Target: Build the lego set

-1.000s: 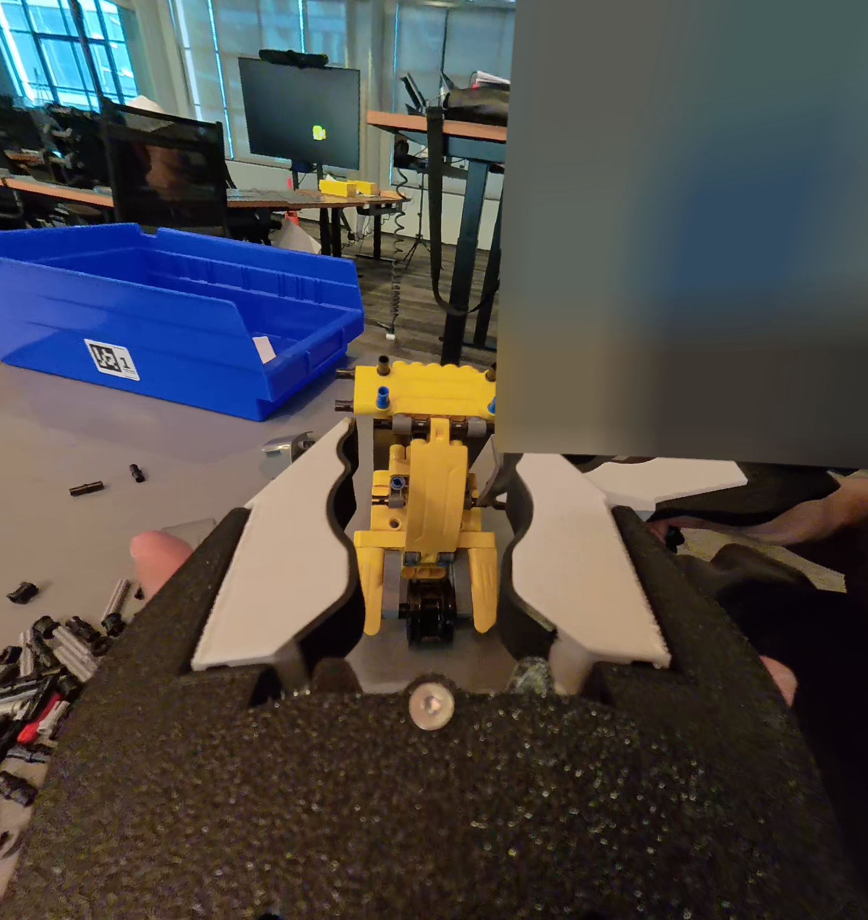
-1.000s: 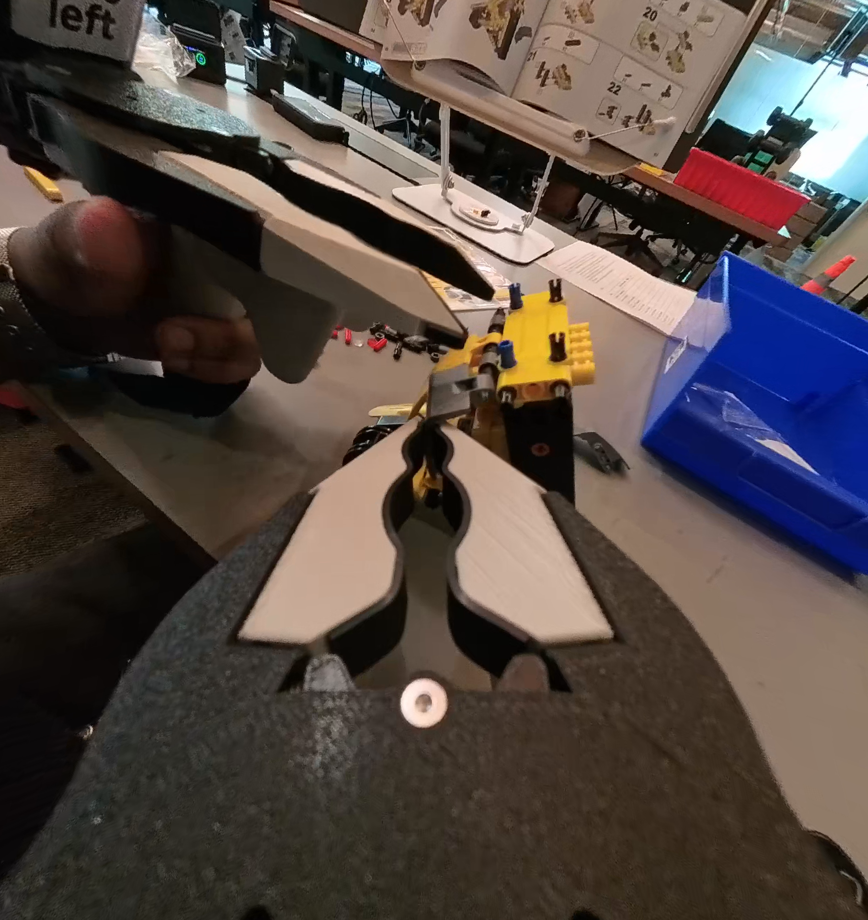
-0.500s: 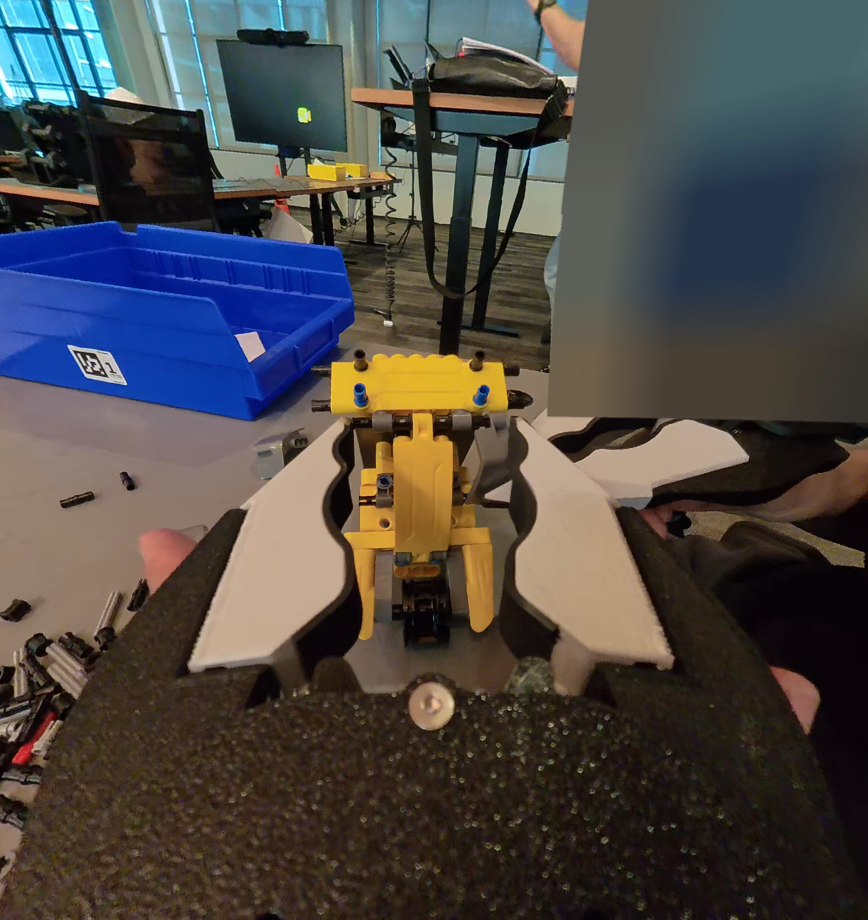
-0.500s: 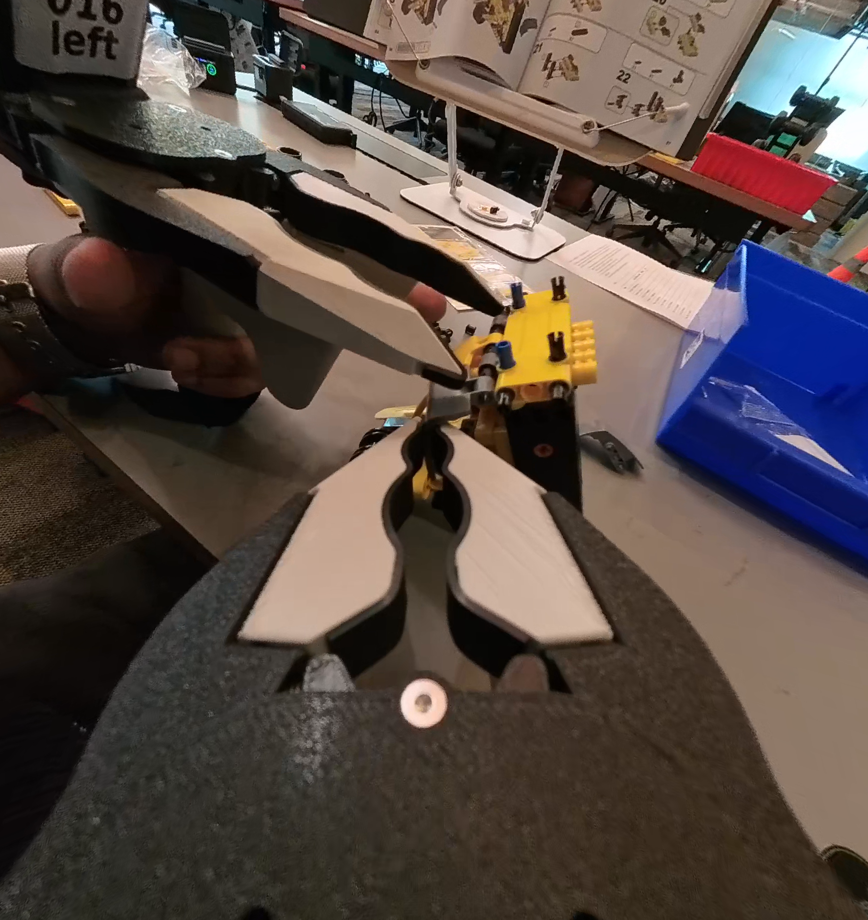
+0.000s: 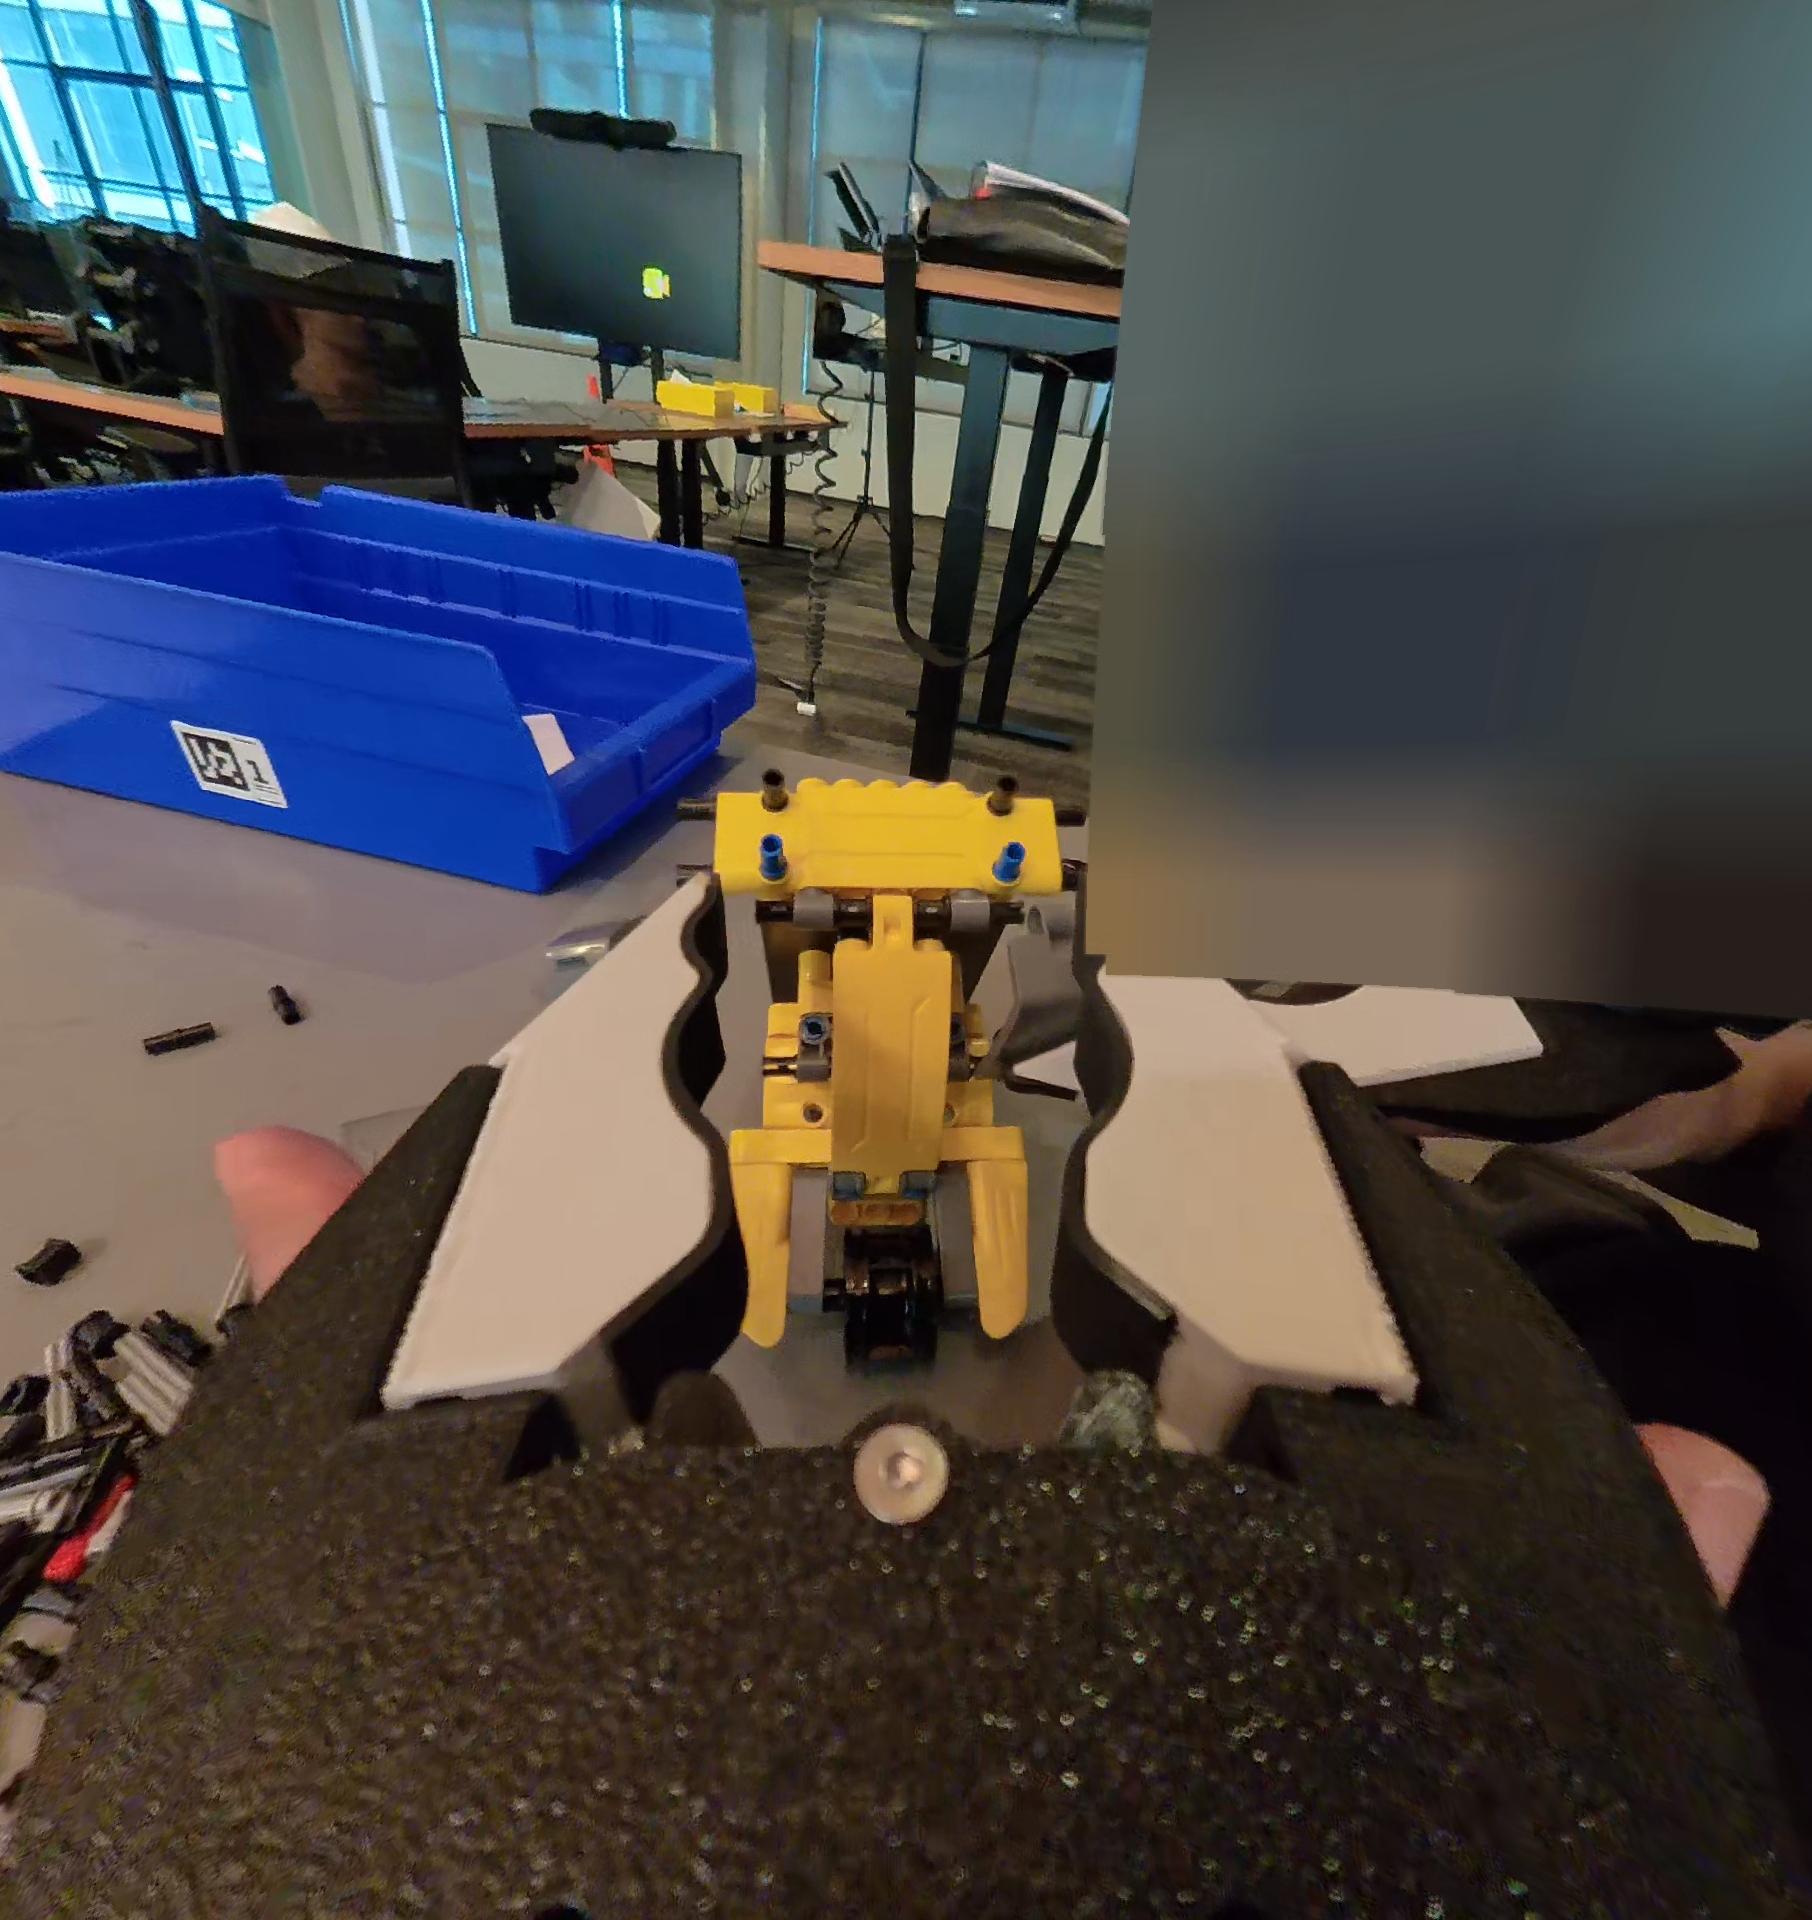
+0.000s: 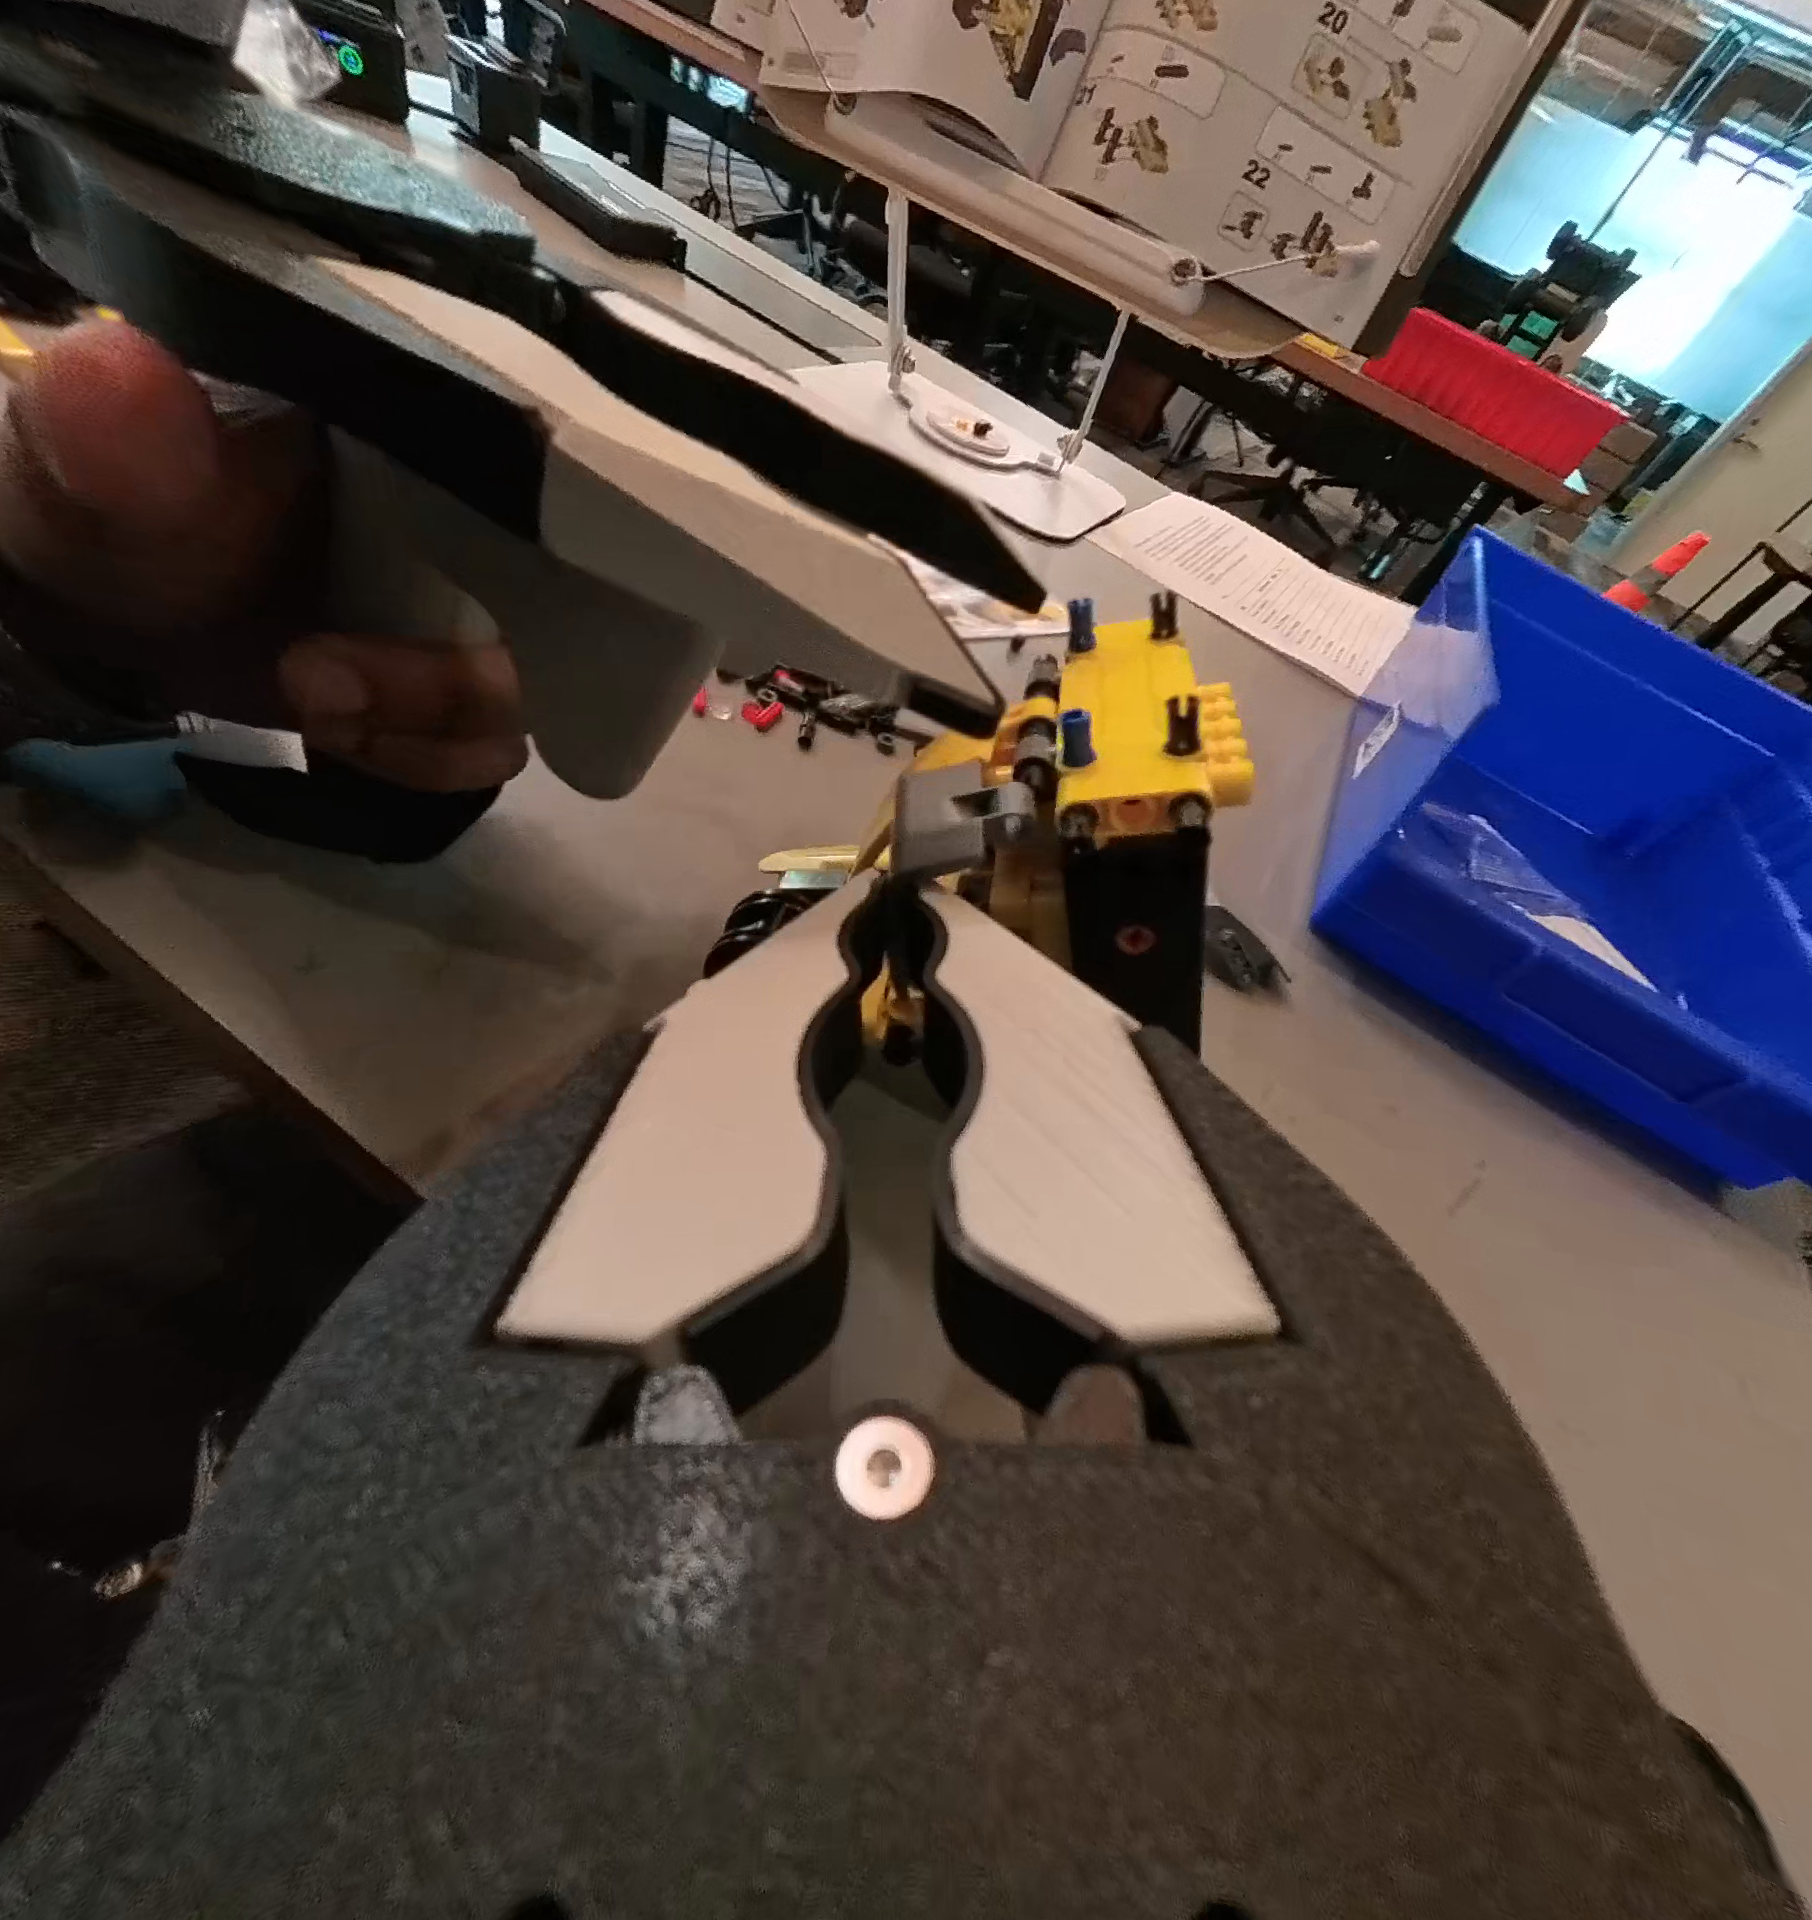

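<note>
In the left wrist view the left gripper (image 5: pixel 897 956) stands with jaws spread wide around the yellow brick model (image 5: pixel 881 1049) on the grey counter (image 5: pixel 102 977), near the blue bin (image 5: pixel 341 665). In the right wrist view the right gripper (image 6: pixel 894 914) has its jaws clenched on a thin dark piece at the model's side, near the counter's front edge.

The left gripper (image 5: pixel 897 1049) has its two pale fingers (image 5: pixel 580 1174) spread wide apart, the gap between them broad from base to tips. A fingertip (image 5: pixel 284 1195) of the person's hand shows just outside the left finger, and another at the far right edge of the black body. The right gripper (image 6: pixel 894 920) has its fingers (image 6: pixel 715 1164) drawn close, the tips nearly meeting with only a narrow slot between them. Ahead of and above those tips the left gripper reaches in from the left, gripped by a hand (image 6: pixel 258 623).
</note>
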Demonstrator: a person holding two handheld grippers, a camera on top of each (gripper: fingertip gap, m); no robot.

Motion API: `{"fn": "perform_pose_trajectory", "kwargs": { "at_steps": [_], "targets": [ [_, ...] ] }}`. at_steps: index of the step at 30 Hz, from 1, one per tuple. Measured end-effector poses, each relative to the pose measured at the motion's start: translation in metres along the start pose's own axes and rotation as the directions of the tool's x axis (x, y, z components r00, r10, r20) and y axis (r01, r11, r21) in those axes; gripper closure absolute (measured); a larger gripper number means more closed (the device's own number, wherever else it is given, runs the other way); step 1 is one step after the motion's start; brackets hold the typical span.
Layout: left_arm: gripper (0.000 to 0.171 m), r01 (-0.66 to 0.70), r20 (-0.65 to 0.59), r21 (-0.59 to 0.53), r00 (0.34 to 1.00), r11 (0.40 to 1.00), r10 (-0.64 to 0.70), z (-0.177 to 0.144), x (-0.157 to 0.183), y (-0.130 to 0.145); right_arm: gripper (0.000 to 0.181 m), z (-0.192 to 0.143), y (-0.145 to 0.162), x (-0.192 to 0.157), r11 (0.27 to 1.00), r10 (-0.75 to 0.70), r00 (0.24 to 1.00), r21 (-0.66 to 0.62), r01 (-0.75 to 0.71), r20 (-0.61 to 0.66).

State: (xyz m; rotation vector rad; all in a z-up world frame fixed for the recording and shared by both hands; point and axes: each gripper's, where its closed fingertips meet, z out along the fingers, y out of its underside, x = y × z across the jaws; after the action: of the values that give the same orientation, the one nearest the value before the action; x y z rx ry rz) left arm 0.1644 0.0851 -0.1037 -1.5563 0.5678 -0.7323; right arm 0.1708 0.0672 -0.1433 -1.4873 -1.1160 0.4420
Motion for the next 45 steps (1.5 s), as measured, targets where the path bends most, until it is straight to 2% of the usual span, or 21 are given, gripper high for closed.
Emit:
{"fn": "perform_pose_trajectory", "kwargs": {
  "at_steps": [5, 12, 33, 45],
  "targets": [
    [0.104, -0.024, -0.007, -0.085, 1.0, 0.996, 0.024, 0.006, 0.0, 0.011, 0.18, 0.002, 0.001, 0.0, 1.0, -0.018, 1.0, -0.013, 0.018, -0.024],
    [0.103, -0.034, -0.029, -0.098, 0.999, 0.995, 0.031, 0.01, 0.002, 0.012, 0.18, 0.002, 0.001, 0.001, 0.998, 0.063, 0.998, -0.012, -0.063, -0.011],
    [0.104, -0.042, -0.088, -0.132, 0.996, 0.99, 0.031, 0.007, 0.005, 0.013, 0.178, 0.003, 0.002, -0.001, 0.998, 0.05, 0.998, -0.037, -0.049, 0.027],
    [0.104, -0.042, 0.027, -0.202, 0.998, 0.978, 0.049, 0.011, 0.003, 0.014, 0.178, 0.005, 0.003, -0.001, 0.998, 0.016, 1.0, -0.057, -0.015, 0.023]
  ]
}}
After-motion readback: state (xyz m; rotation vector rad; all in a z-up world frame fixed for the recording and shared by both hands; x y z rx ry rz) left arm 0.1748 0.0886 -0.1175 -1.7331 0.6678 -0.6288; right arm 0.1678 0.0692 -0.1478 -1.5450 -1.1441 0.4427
